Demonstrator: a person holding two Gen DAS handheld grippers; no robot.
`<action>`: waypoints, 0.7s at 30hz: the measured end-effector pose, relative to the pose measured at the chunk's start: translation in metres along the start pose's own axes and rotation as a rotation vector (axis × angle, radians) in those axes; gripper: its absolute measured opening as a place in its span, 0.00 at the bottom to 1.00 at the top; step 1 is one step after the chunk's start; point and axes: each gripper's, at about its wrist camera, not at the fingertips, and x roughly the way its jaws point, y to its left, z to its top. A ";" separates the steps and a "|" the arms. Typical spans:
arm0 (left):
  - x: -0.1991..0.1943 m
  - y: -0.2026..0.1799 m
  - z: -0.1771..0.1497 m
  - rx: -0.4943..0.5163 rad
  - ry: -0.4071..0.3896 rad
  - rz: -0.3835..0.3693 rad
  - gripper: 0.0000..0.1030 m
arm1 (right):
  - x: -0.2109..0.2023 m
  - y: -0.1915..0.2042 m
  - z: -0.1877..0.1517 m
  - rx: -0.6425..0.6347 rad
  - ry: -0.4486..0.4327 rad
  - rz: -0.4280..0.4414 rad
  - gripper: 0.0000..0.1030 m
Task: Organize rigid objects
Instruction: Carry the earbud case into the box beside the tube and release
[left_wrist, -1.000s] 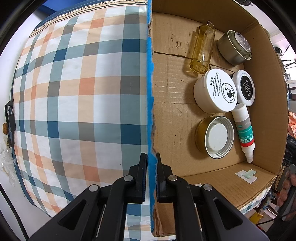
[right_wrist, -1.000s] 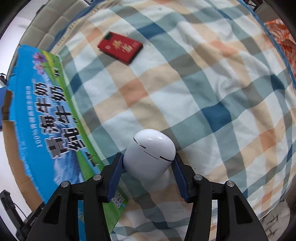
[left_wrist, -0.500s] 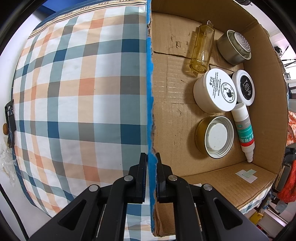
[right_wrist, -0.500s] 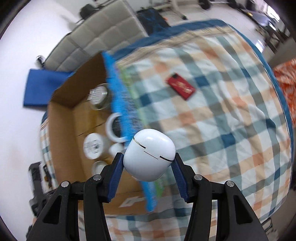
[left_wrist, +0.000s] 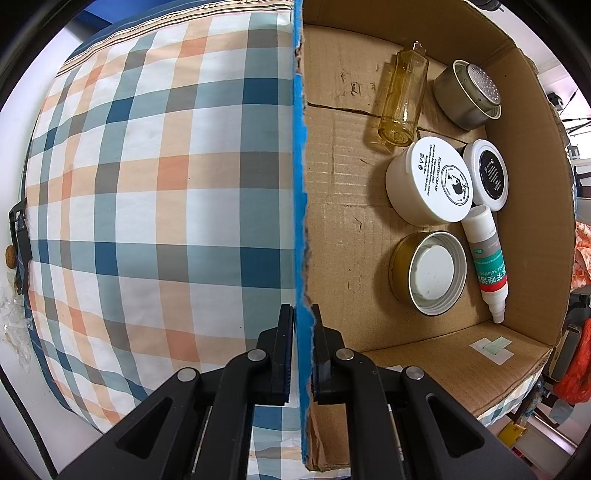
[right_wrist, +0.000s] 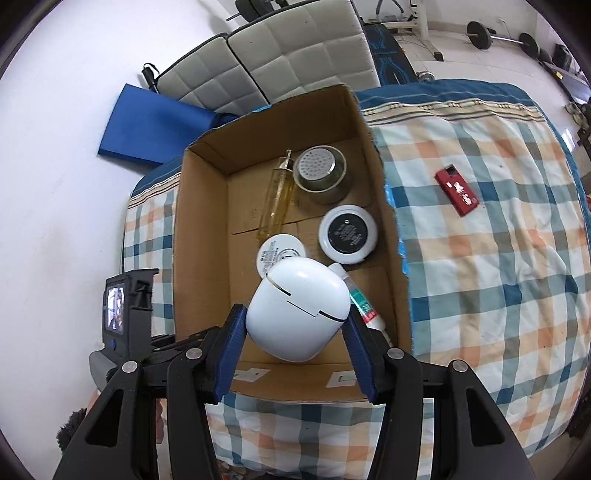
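Observation:
My right gripper (right_wrist: 295, 332) is shut on a white earbud case (right_wrist: 297, 308) and holds it above the near part of an open cardboard box (right_wrist: 199, 236). My left gripper (left_wrist: 302, 328) is shut on the box's blue-edged side wall (left_wrist: 300, 184). Inside the box lie a yellow glass bottle (left_wrist: 400, 99), a metal tin (left_wrist: 467, 96), a white cream jar (left_wrist: 430, 181), a black-lidded jar (left_wrist: 487, 173), a gold tin (left_wrist: 428, 271) and a small white bottle (left_wrist: 487, 258). A red flat box (right_wrist: 456, 190) lies on the plaid cloth to the right.
The box sits on a bed with a plaid cover (right_wrist: 498, 277). A grey cushioned seat (right_wrist: 280, 51) and a blue mat (right_wrist: 155, 125) lie on the white floor beyond. The box floor's left half (right_wrist: 240, 280) is bare cardboard. Gym weights (right_wrist: 498, 37) stand far back.
My right gripper has lifted the white earbud case off the plaid cloth and carried it over the box. My left gripper has kept its hold on the box wall.

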 end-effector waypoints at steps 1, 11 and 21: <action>0.000 0.000 0.000 -0.001 0.000 0.000 0.05 | 0.000 0.002 0.000 -0.009 0.001 -0.001 0.54; 0.000 0.002 0.000 -0.003 0.000 -0.004 0.05 | 0.022 0.013 -0.005 -0.032 0.065 0.006 0.54; 0.000 0.002 0.000 0.002 0.000 -0.004 0.05 | 0.102 -0.006 -0.038 -0.022 0.246 -0.074 0.54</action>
